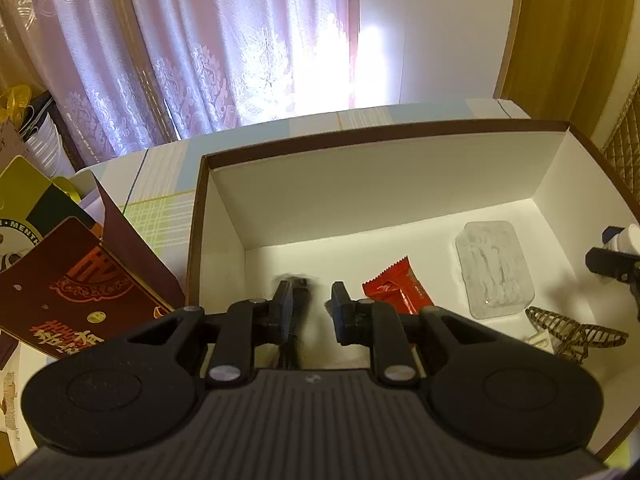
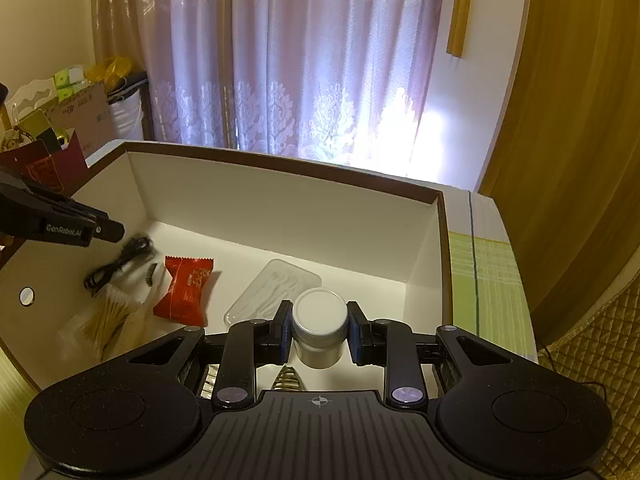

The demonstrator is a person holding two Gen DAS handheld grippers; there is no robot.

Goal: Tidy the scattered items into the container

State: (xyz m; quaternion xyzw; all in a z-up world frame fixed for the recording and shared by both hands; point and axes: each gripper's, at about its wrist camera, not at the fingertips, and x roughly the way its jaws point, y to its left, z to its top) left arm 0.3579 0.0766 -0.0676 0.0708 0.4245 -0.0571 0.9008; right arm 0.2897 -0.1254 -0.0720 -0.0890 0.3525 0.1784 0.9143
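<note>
A white box with a brown rim (image 1: 384, 132) (image 2: 280, 160) sits open on the table. My left gripper (image 1: 312, 304) (image 2: 108, 230) is open over the box's left end, with a blurred black cable (image 1: 298, 300) (image 2: 124, 256) just under its fingers. My right gripper (image 2: 319, 330) is shut on a white capped bottle (image 2: 319, 320) (image 1: 632, 236), held above the box's right half. On the box floor lie a red snack packet (image 1: 400, 288) (image 2: 184, 288), a clear plastic case (image 1: 494, 268) (image 2: 276, 288), a bag of cotton swabs (image 2: 108, 316) and a gold wire clip (image 1: 576, 332) (image 2: 287, 378).
Dark red gift bags (image 1: 80, 280) stand close against the box's left wall. A plaid tablecloth (image 1: 160, 208) (image 2: 480, 264) shows around the box. Lace curtains hang behind it, and a quilted cushion (image 2: 592, 340) lies at the right.
</note>
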